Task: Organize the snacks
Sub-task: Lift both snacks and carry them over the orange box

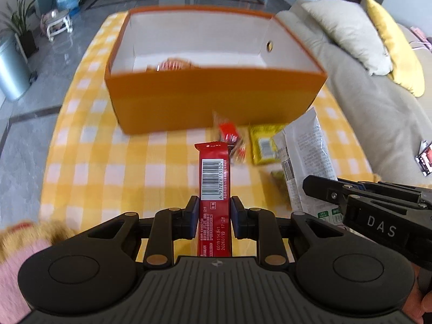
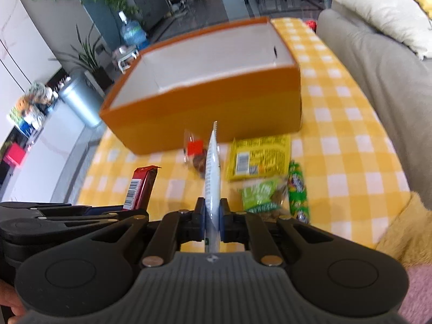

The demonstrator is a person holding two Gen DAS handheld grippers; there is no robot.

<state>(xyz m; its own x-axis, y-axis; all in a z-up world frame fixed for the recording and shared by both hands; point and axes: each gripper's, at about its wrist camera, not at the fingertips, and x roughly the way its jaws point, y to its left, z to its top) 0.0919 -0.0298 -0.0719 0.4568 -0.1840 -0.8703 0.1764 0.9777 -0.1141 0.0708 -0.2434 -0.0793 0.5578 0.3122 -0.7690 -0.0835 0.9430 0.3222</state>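
Note:
An open orange box (image 1: 216, 97) with a white inside stands on the yellow checked table; a snack (image 1: 172, 64) lies in it. My left gripper (image 1: 213, 210) is shut on a red bar (image 1: 214, 178) with a barcode, held above the table short of the box. My right gripper (image 2: 212, 216) is shut on a white pouch (image 2: 212, 172), seen edge-on, also short of the box (image 2: 216, 108). The pouch shows flat in the left wrist view (image 1: 307, 156). The red bar shows at the left of the right wrist view (image 2: 141, 186).
Loose snacks lie in front of the box: a small red packet (image 2: 195, 148), a yellow packet (image 2: 259, 158), a green packet (image 2: 259, 194) and a green tube (image 2: 297, 189). A grey sofa (image 2: 383, 81) with cushions borders the table's right side.

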